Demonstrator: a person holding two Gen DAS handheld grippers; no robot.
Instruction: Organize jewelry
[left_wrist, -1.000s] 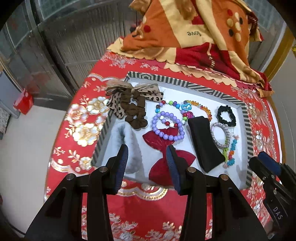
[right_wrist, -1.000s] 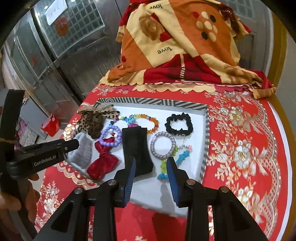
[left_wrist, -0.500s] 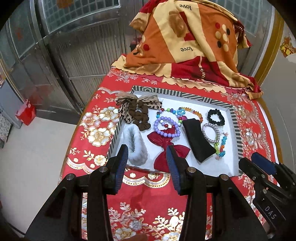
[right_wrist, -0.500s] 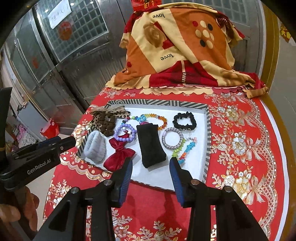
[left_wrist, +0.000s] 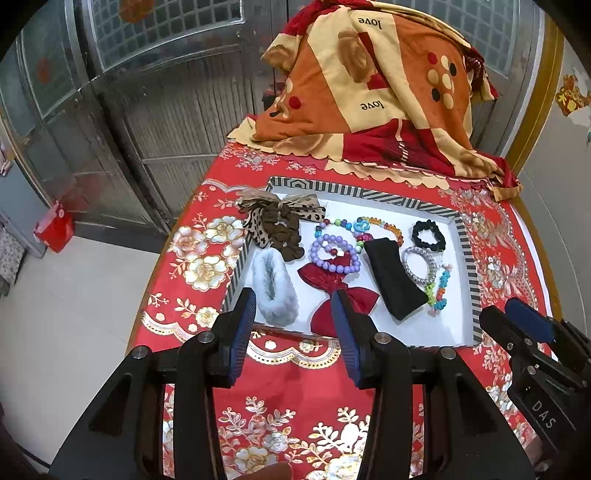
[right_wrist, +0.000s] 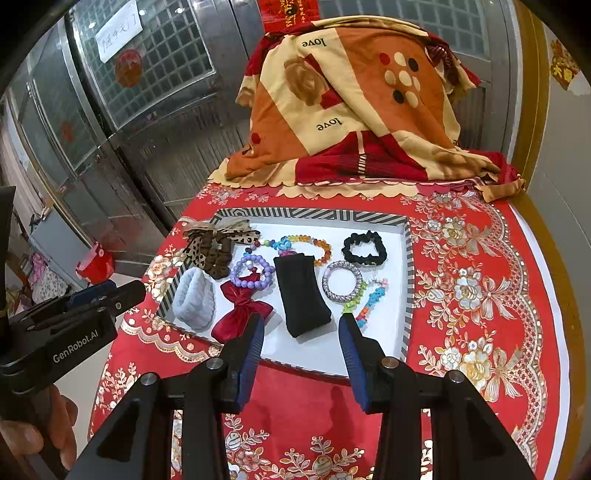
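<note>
Left view: my left gripper (left_wrist: 293, 317) hangs above tray's near edge, jaws apart, nothing between. Tray (left_wrist: 466, 236) holds grey fur scrunchie (left_wrist: 273, 286) in near-left corner, red bow (left_wrist: 334, 291) beside it, purple bead bracelet (left_wrist: 334, 253) overlapping bow.

Right view: my right gripper (right_wrist: 301, 347) spread, empty, above tray's near edge. Black pouch (right_wrist: 301, 291) at tray centre, black scrunchie (right_wrist: 364, 249) near far-right corner, silver bangle (right_wrist: 341, 280) just before it.
</note>
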